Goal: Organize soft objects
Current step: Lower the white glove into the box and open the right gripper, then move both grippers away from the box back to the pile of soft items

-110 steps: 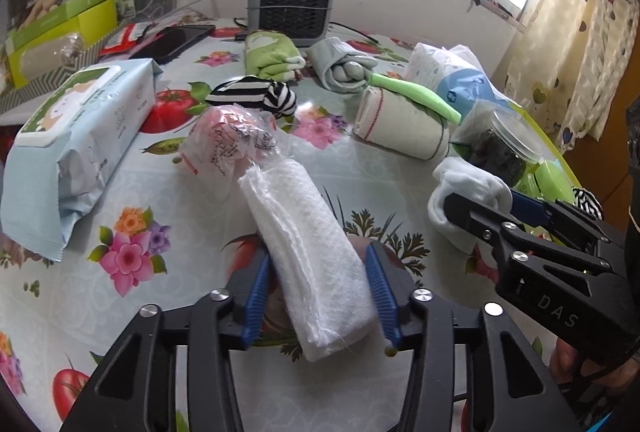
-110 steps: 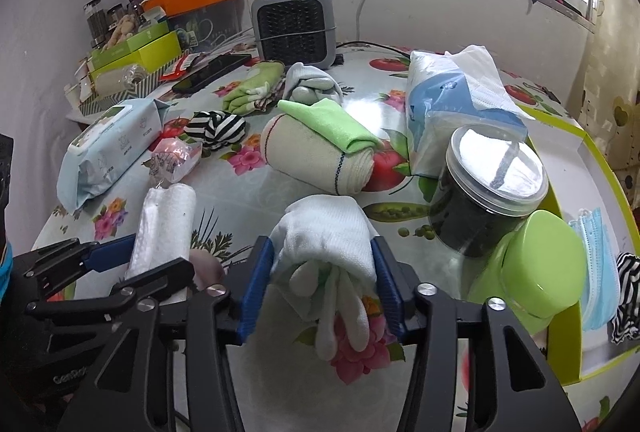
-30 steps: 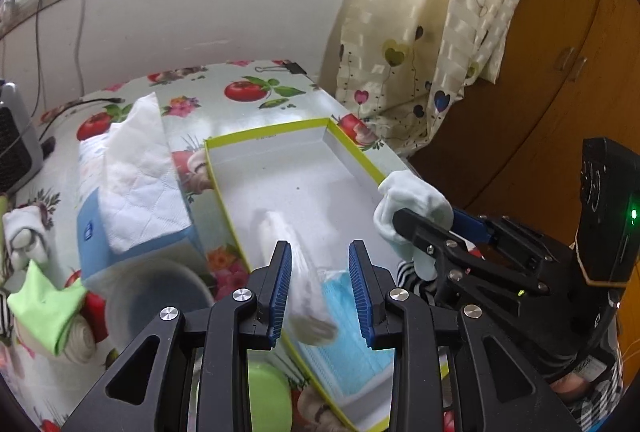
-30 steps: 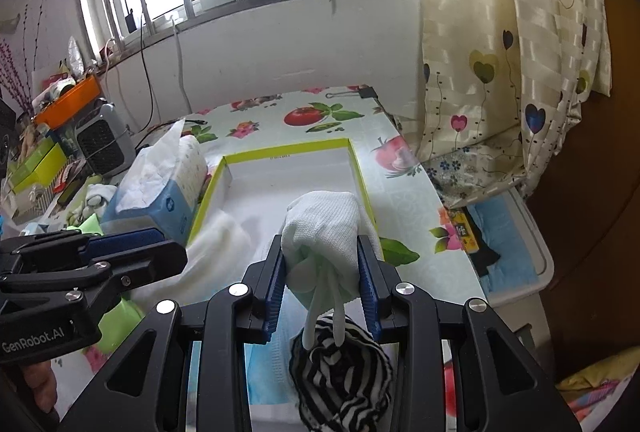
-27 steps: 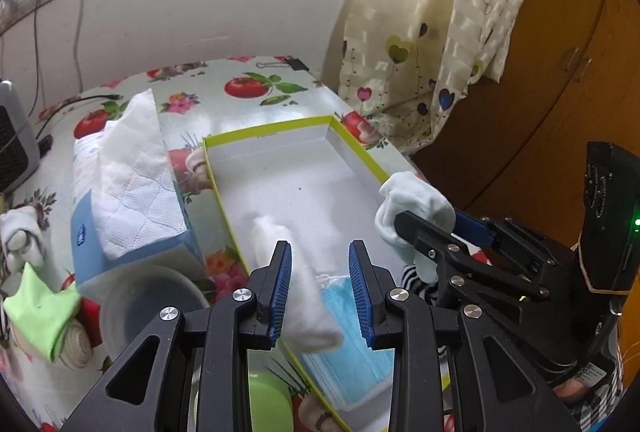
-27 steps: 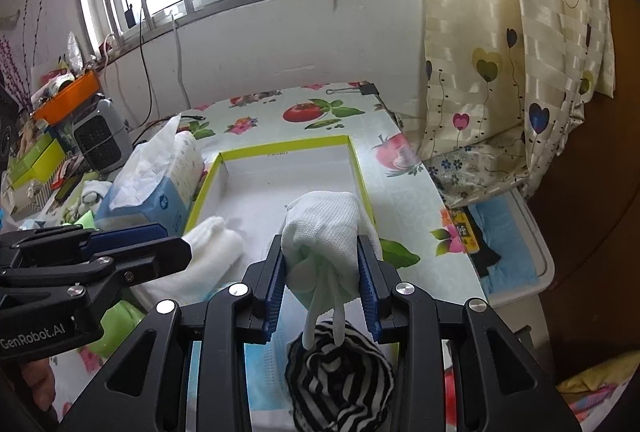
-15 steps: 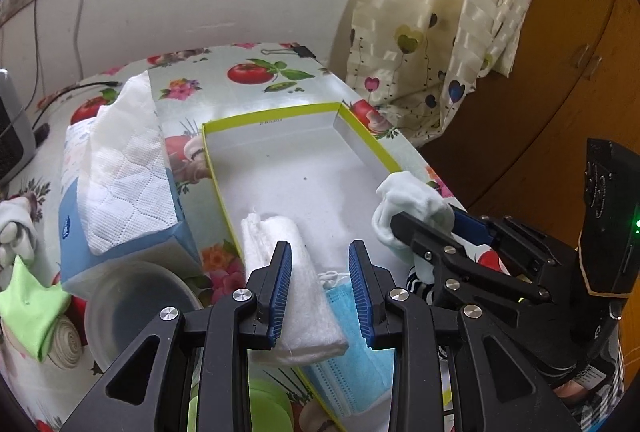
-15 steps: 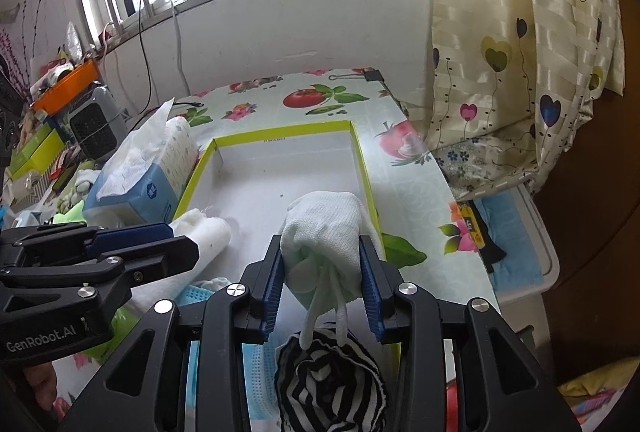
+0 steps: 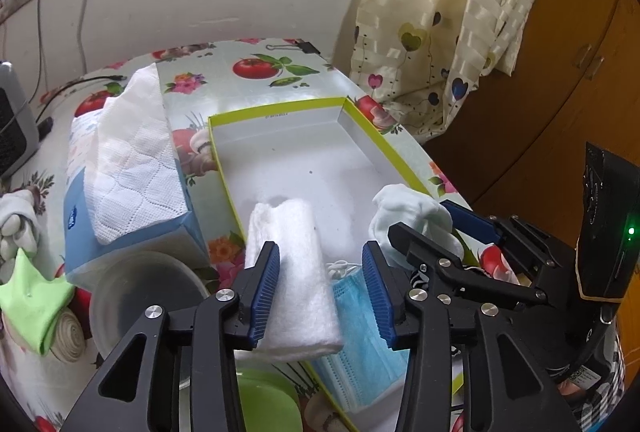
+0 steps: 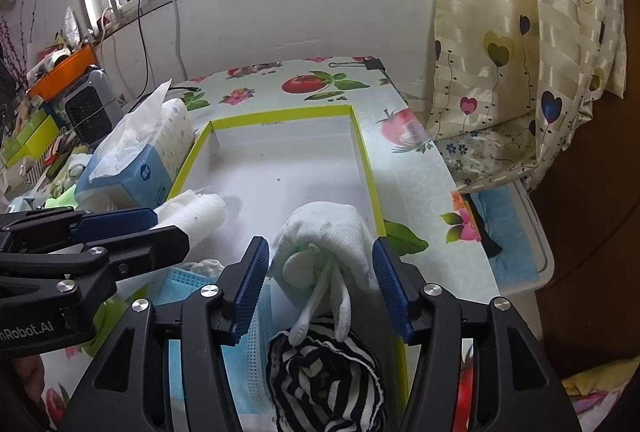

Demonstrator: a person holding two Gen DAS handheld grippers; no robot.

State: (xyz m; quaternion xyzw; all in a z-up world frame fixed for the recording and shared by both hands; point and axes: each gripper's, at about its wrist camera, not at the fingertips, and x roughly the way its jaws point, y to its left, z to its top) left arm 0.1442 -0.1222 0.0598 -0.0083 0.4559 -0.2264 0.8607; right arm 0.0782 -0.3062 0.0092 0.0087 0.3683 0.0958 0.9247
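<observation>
Tissue box (image 9: 120, 168) beside heater (image 10: 86, 104) — heart-print curtain (image 10: 532, 44) right.

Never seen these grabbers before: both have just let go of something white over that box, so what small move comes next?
Probably lift both straight up and clear. The left gripper stands open around the rolled towel, the right gripper around the white gloves, both lying in the tray.

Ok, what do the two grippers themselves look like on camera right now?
Both are black angular plastic frames with silver screw heads and ribbed blue pads. The left gripper shows white "Robot.AI" lettering in the right wrist view. Behind the right gripper a black box shows a green light.
</observation>
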